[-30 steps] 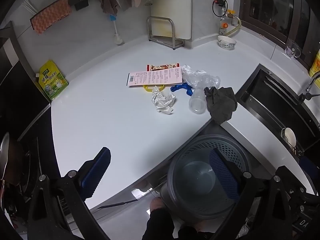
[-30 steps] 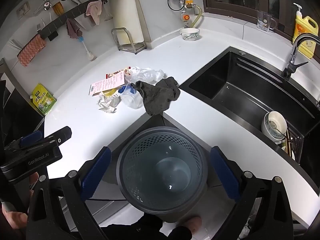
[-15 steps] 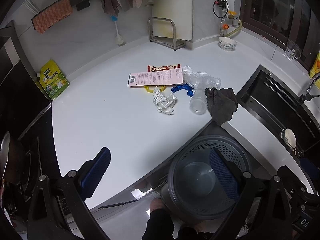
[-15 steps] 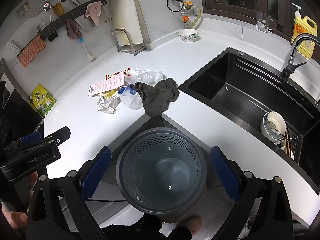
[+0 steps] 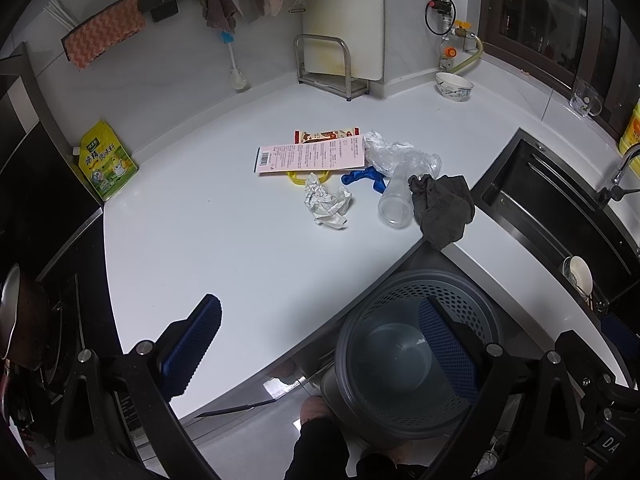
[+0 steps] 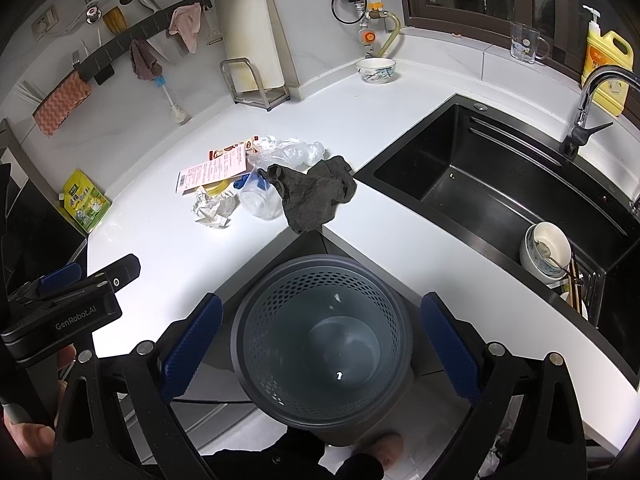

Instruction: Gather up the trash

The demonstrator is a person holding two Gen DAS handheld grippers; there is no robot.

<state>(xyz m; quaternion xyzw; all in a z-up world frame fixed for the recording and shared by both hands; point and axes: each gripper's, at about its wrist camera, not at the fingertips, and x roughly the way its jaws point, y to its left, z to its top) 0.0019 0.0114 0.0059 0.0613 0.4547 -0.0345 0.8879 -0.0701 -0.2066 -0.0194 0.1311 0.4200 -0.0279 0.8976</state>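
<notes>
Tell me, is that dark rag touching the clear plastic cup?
Touching: in the right wrist view the dark rag drapes over the clear plastic cup.

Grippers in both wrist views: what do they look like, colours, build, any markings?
Both are black angular frames with silver bolts and two fingers faced with blue textured pads. The left gripper, seen from the right wrist view, carries white "GenRobot.AI" lettering; bare fingers grip its handle. The right gripper matches. No cables are visible.
</notes>
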